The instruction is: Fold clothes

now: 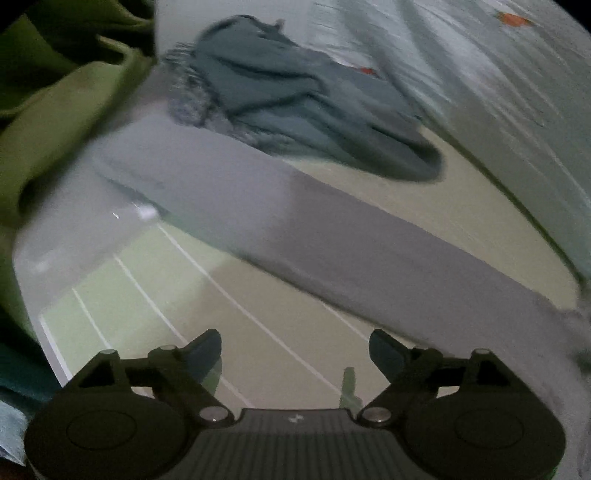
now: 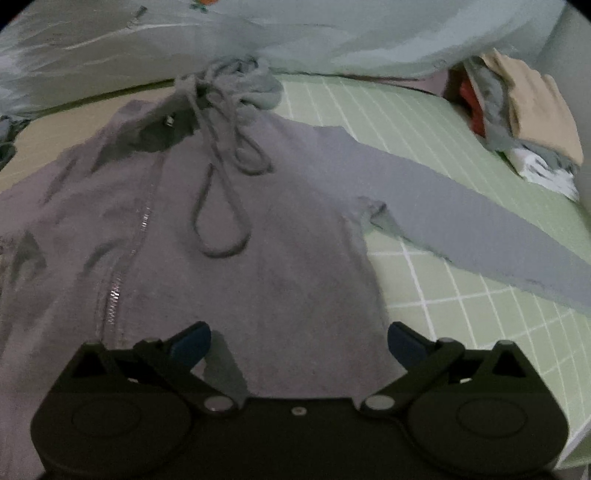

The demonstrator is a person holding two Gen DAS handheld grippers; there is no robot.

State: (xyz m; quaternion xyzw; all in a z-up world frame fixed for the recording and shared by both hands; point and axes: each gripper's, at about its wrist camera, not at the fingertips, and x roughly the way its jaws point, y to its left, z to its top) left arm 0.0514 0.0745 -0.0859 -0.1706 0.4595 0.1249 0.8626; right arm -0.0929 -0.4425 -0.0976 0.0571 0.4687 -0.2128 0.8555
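Item 1. My right tongs (image 2: pixel 299 341): spread wide, nothing between the blue pads (image 2: pixel 192 341), hanging over the lower front of the hoodie.

Item 2. My left tongs (image 1: pixel 295 350): also wide and empty, poised over bare mat (image 1: pixel 258 332) just short of a sleeve. This view is smeared, so fine edges are hard to read.

Item 3. Grey zip hoodie (image 2: pixel 258 258): lies front up and flat on the green gridded mat (image 2: pixel 480 314), zipper (image 2: pixel 122 266) closed, running up the left of the right-wrist view. Its sleeve (image 2: pixel 461 221) stretches straight out to the side over the mat. The other sleeve (image 1: pixel 295 221) crosses the left-wrist view as a long grey band.

Item 4. Drawcord (image 2: pixel 225 177): looped loose on the chest. Hood (image 2: pixel 243 81) bunched at the top.

Item 5. Farther off: a teal garment (image 1: pixel 314 110) heaped beyond the sleeve, green cloth (image 1: pixel 55 110) at the side, a stack of folded clothes (image 2: pixel 524 125) at the mat's far corner, pale patterned bedding (image 2: pixel 332 33) behind.

Handling note, as I judge it: sleeves come in first. I would pinch each near the cuff, taking one layer only, lift little, and lay it flat across the chest, keeping clear of the drawcord so it does not snag or bunch beneath.
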